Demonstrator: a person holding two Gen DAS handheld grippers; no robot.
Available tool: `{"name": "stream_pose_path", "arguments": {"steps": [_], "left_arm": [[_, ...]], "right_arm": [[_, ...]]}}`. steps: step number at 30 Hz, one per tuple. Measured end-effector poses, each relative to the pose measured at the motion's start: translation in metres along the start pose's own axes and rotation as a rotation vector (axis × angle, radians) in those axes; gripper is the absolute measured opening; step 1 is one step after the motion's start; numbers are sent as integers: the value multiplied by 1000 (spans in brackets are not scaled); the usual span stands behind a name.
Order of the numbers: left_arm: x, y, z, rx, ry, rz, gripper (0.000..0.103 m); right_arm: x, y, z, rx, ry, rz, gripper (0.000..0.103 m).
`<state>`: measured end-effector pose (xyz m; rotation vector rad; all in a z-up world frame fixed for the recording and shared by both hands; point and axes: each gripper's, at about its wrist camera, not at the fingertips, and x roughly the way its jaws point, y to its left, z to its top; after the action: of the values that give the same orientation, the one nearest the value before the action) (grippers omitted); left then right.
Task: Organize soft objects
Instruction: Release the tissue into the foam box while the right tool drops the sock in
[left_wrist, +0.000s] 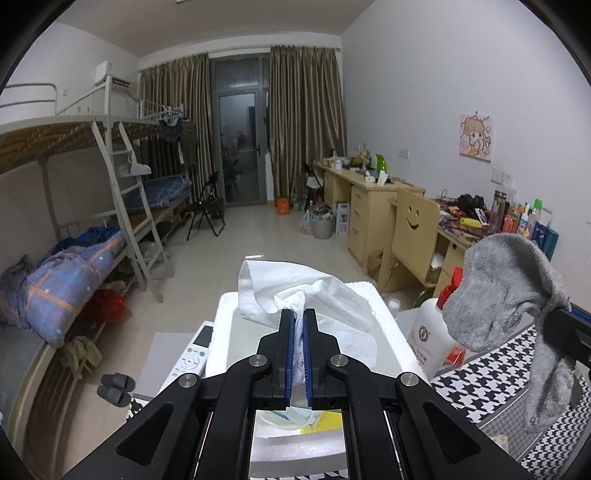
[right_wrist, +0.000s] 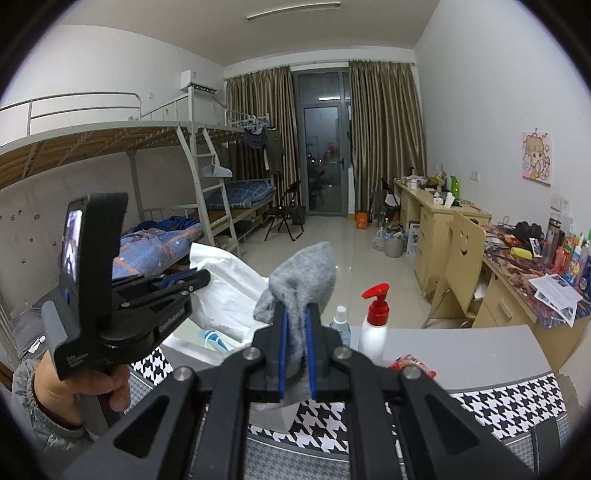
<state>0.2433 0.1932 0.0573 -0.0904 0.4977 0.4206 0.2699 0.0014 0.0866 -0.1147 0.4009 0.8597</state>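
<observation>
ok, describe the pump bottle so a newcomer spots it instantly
Start at the houndstooth-patterned table in the foreground. At its far edge, just right of the grey sock held in the right gripper, stands a white bottle. Its red pump top sets it apart from the smaller clear bottle beside it.

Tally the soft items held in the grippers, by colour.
White cloth: 1, in left gripper
Grey sock: 1, in right gripper
Total: 2
</observation>
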Motion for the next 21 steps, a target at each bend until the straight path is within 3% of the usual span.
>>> {"name": "stream_pose_path", "arguments": {"steps": [4, 5, 8, 9, 21], "left_arm": [[10, 5, 1, 2, 22, -29, 9], [12, 6, 0, 6, 28, -26, 21], [13, 9, -1, 12, 23, 14, 81], [9, 12, -2, 7, 0, 36, 88], [-17, 31, -2, -28, -41, 69, 93]], "right_arm": [[3, 2, 2, 0, 5, -4, 11], [4, 2, 2, -1, 5, -5, 12], [5, 5, 3, -6, 7, -8, 12], [6, 6, 4, -7, 9, -7, 12], [19, 15, 11, -10, 18, 13, 12]]}}
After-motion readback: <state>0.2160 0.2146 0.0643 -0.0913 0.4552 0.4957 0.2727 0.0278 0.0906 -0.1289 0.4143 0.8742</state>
